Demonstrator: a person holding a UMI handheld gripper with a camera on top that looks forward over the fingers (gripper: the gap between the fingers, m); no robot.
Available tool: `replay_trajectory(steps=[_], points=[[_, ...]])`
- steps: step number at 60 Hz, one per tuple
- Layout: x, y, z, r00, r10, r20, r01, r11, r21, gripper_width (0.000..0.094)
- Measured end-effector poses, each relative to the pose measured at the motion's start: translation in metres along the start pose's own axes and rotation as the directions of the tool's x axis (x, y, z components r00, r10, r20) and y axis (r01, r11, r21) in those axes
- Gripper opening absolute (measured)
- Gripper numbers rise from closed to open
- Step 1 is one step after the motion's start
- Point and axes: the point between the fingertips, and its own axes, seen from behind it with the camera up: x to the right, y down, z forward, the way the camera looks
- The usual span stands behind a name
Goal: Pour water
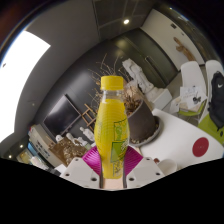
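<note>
**Bottle gripped and lifted, no pour yet**

On the left, beyond the tool, there's a bright window (28, 55) and below it a dark cabinet front (72, 112), with a cluttered patch of small items underneath, too small to make out. Nothing over there looks like a cup or a glass.

To the centre now, and here is the star of the show: the yellow bottle (112, 128), yellow cap (112, 83) apparently in place, standing upright between the tool's fingers. The tool (112, 160) is closed to the width of the bottle, and the pink pads (95, 158) look pressed against its lower body on both sides. A firm hold, by the look of it. The whole room leans steeply, which suggests the tool is tipped, yet bottle and tool lean as one.

So where does the task stand? The pickup appears done. The pour has not begun: the cap seems on, no water is flowing, and no receiving vessel can be picked out. Opening the bottle and finding a target both remain.

Just right of the bottle sits a dark rounded object (143, 122), close behind it. Further right a white surface (180, 140) slopes away, carrying a red round spot (200, 148). At the far right, a person in dark clothing (217, 95) stands by.
</note>
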Motion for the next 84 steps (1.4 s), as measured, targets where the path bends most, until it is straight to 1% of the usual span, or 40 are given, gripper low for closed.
replay_trajectory(steps=[3,6,9,13,19,25,34,44,46,48,51,58,59,60,62,63,64,66,67,71,77,84], points=[[0.010,-0.022,-0.006,0.992,-0.119,-0.032,0.120,0.992,0.034,0.0259],[0.027,-0.044,-0.012,0.971,-0.221,-0.088,0.227,0.971,0.070,0.0258],[0.051,-0.065,-0.016,0.941,-0.306,-0.145,0.319,0.944,0.082,0.0259],[0.086,-0.082,-0.017,0.898,-0.384,-0.215,0.406,0.911,0.072,0.0258],[0.145,-0.089,-0.019,0.827,-0.475,-0.301,0.504,0.864,0.021,0.0258],[0.202,-0.075,-0.019,0.774,-0.528,-0.350,0.544,0.837,-0.059,0.0257],[0.261,-0.047,-0.019,0.755,-0.535,-0.379,0.522,0.840,-0.148,0.0257],[0.312,-0.011,-0.021,0.711,-0.551,-0.437,0.512,0.832,-0.215,0.0262],[0.308,-0.014,-0.026,0.711,-0.551,-0.438,0.528,0.829,-0.185,0.0262],[0.308,-0.012,-0.027,0.706,-0.553,-0.443,0.531,0.827,-0.185,0.0268],[0.308,-0.013,-0.024,0.703,-0.549,-0.452,0.531,0.828,-0.180,0.0361],[0.310,-0.012,-0.027,0.717,-0.523,-0.460,0.497,0.847,-0.188,0.0490],[0.314,-0.008,-0.024,0.720,-0.519,-0.461,0.489,0.851,-0.194,0.0525],[0.312,-0.006,-0.026,0.722,-0.516,-0.461,0.479,0.853,-0.206,0.0588],[0.311,-0.004,-0.030,0.726,-0.514,-0.457,0.466,0.856,-0.223,0.0744],[0.309,-0.003,-0.032,0.728,-0.512,-0.456,0.460,0.858,-0.229,0.0841],[0.308,-0.003,-0.035,0.729,-0.511,-0.456,0.456,0.859,-0.235,0.0874],[0.303,-0.004,-0.041,0.727,-0.510,-0.459,0.450,0.860,-0.242,0.0831],[0.302,-0.002,-0.040,0.726,-0.509,-0.463,0.448,0.860,-0.242,0.0827],[0.283,-0.002,-0.059,0.716,-0.516,-0.471,0.445,0.857,-0.261,0.0864],[0.244,0.004,-0.093,0.707,-0.525,-0.474,0.440,0.851,-0.286,0.0858],[0.187,0.014,-0.139,0.703,-0.544,-0.458,0.448,0.839,-0.309,0.0861]])
